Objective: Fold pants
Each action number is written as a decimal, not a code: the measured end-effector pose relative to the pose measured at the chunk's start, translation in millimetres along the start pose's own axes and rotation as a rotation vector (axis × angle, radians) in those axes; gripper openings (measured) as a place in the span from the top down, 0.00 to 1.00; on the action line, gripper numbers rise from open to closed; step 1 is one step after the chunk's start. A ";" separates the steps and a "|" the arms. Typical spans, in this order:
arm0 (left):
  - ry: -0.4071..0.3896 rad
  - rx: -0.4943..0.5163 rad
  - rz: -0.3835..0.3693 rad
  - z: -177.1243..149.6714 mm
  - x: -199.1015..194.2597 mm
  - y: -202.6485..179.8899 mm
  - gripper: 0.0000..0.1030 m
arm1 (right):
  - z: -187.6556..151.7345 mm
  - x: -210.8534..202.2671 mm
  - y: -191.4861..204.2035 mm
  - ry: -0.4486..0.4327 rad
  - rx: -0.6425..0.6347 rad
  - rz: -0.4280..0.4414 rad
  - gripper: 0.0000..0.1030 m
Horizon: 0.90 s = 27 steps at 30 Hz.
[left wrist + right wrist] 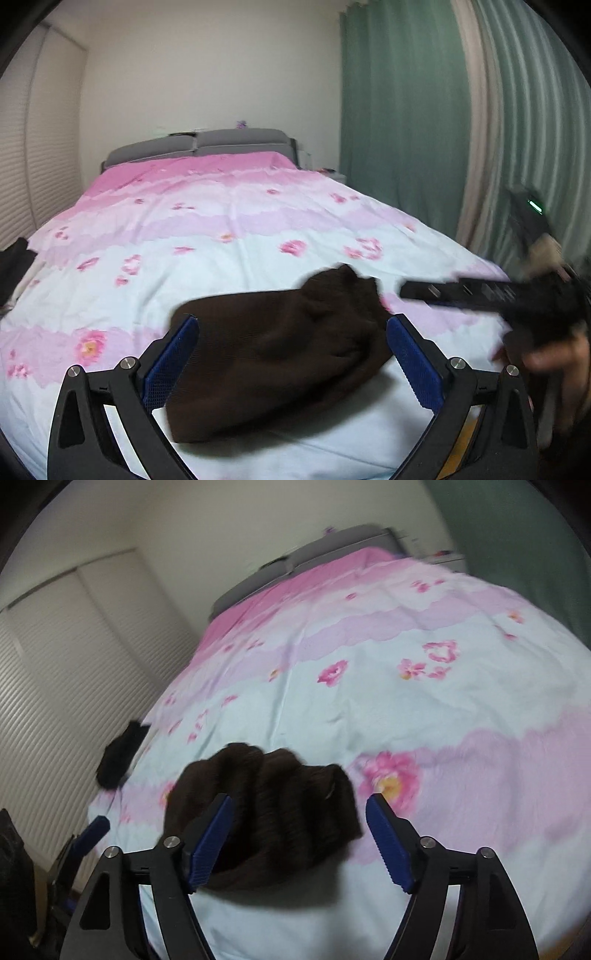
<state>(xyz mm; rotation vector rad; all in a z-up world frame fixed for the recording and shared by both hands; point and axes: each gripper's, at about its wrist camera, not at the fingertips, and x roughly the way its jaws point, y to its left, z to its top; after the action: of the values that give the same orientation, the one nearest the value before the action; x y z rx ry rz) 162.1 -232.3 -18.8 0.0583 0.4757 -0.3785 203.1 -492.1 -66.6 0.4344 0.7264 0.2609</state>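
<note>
Now the brown pants (280,354) are lying bunched in a folded heap near the foot of the bed.

Both grippers are hovering over the pants with jaws spread apart and holding nothing: the left gripper (291,365) is framing the heap between its blue pads, and the right gripper (299,842) is doing the same from the other side. From the left wrist view, the right gripper is showing blurred at the far right. Underneath, a pink flowered bedspread (229,229) is covering the bed, with a grey headboard (199,147) and green curtains (399,110) standing beyond.
</note>
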 end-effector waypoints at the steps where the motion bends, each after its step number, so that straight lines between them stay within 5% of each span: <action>1: 0.005 -0.021 0.005 0.1 -0.1 13.4 0.00 | -7.4 -4.6 8.4 -0.016 0.015 -0.009 0.25; 8: 0.025 -0.105 0.031 -4.9 2.8 68.4 0.00 | -35.7 2.7 68.4 -0.105 0.055 -0.175 0.25; 12: 0.054 -0.123 0.030 -9.7 11.0 83.5 0.00 | -39.0 25.0 87.3 -0.080 0.034 -0.279 0.27; 15: 0.079 -0.135 0.029 -14.1 16.9 90.8 0.00 | -43.3 41.1 93.0 -0.058 0.039 -0.317 0.65; 16: 0.085 -0.139 0.024 -15.0 18.1 92.4 0.00 | -44.2 45.8 93.1 -0.046 0.038 -0.330 0.67; 22: 0.085 -0.156 -0.013 -14.0 25.1 93.4 0.00 | -43.9 11.1 89.5 -0.178 0.086 -0.297 0.74; 27: 0.103 -0.165 -0.023 -19.3 40.9 91.0 0.00 | -53.4 4.7 54.8 -0.218 0.212 -0.145 0.74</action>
<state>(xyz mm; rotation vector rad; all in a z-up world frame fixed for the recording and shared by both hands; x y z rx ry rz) 220.8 -159.0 -57.7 -0.0878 0.6082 -0.3590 165.3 -426.5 -79.1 0.5991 0.5696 -0.0014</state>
